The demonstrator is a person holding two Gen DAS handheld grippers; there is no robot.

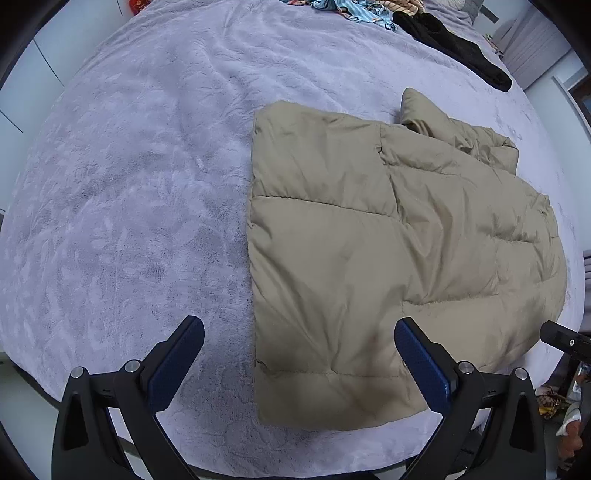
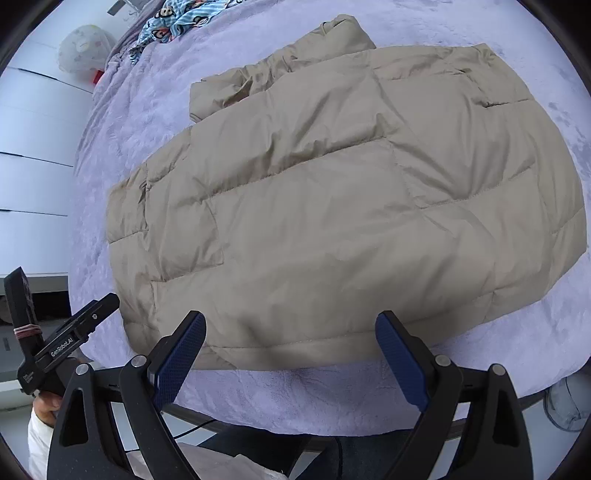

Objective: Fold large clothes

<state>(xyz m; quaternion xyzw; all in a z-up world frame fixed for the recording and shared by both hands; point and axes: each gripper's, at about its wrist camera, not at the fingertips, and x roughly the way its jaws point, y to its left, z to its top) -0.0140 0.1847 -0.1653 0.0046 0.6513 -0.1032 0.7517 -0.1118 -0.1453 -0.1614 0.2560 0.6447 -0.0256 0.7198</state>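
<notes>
A beige quilted puffer jacket (image 1: 388, 258) lies folded flat on a lilac fleece blanket (image 1: 129, 203), with a sleeve bunched at its far end. My left gripper (image 1: 299, 328) hangs open over the jacket's near left corner: one finger over the blanket, the other over the jacket, nothing gripped. In the right wrist view the jacket (image 2: 332, 203) fills the middle. My right gripper (image 2: 291, 319) stands wide open just above its near hem, pads not touching the fabric. Each view shows a finger (image 2: 99, 310) of the other gripper at its edge.
A black garment (image 1: 454, 48) and a blue patterned cloth (image 1: 354, 11) lie at the far end of the bed. A white bag (image 2: 85, 48) and white cupboard fronts (image 2: 29, 184) stand to the left. The bed's near edge (image 2: 332, 417) runs just under the grippers.
</notes>
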